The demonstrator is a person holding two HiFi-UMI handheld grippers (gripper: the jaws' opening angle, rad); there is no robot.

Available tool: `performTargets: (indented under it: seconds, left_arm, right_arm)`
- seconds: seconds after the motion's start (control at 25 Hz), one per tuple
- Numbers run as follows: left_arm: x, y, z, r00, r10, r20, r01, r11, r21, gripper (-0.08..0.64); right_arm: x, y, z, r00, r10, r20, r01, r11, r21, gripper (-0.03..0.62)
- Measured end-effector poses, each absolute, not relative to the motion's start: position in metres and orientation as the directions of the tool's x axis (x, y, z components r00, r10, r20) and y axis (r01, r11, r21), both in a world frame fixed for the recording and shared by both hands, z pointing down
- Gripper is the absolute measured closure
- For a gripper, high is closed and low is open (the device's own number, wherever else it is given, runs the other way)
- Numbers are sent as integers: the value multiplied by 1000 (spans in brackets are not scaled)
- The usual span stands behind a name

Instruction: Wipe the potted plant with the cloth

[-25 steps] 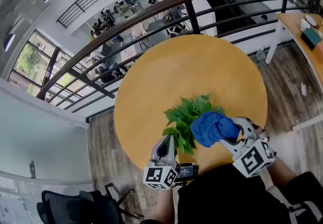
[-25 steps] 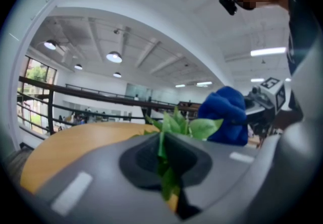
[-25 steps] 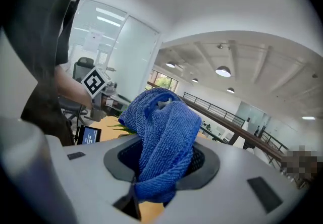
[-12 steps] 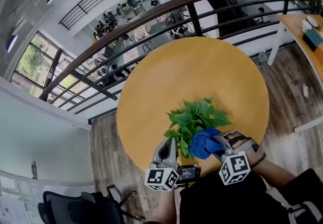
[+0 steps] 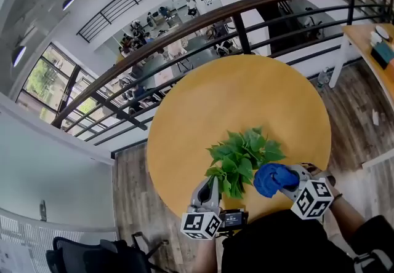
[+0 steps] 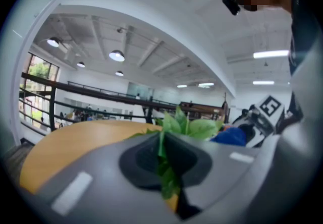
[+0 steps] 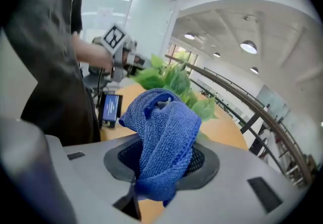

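Lowered and drawn back since the earlier frame, the cloth (image 5: 273, 178) now sits off the foliage. Left: the left tool (image 6: 162, 148) is pressed together on a leaf (image 6: 166, 180) of the potted plant (image 5: 241, 156), probably steadying it against wiping strokes. Centre: the plant stands on the table (image 5: 246, 93), just ahead of both tools. Right: the right tool (image 7: 160, 167) pinches the bunched cloth just beside the leaves, likely between strokes.

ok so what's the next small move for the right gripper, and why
Probably ease the right gripper leftward so the blue cloth it grips meets the potted plant: the cloth sits at the foliage's right edge, and the left gripper pinches a leaf steady.
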State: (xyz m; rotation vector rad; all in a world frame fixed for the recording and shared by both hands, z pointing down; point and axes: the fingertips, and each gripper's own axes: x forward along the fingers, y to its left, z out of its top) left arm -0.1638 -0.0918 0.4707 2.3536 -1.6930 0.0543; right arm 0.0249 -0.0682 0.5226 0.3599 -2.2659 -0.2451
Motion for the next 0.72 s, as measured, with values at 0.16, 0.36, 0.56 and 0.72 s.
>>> performTargets:
  seconds: [0.16, 0.36, 0.56, 0.72]
  left_arm:
    - [-163, -93, 469, 330, -929, 166, -938, -302, 173, 557]
    - [-161, -95, 468, 333, -929, 164, -937, -306, 171, 557]
    - [-165, -94, 468, 321, -934, 158, -940, -294, 171, 557]
    - [-171, -94, 466, 319, -935, 157, -941, -292, 173, 557]
  right_arm:
    - [7, -76, 442, -803, -314, 507, -262, 949, 174, 428]
    - [-42, -73, 444, -820, -293, 492, -221, 954, 201, 428]
    - [-73, -38, 504, -743, -219, 633, -65, 964, 257, 428]
    - [-62, -28, 545, -661, -207, 722, -12, 964, 265, 428]
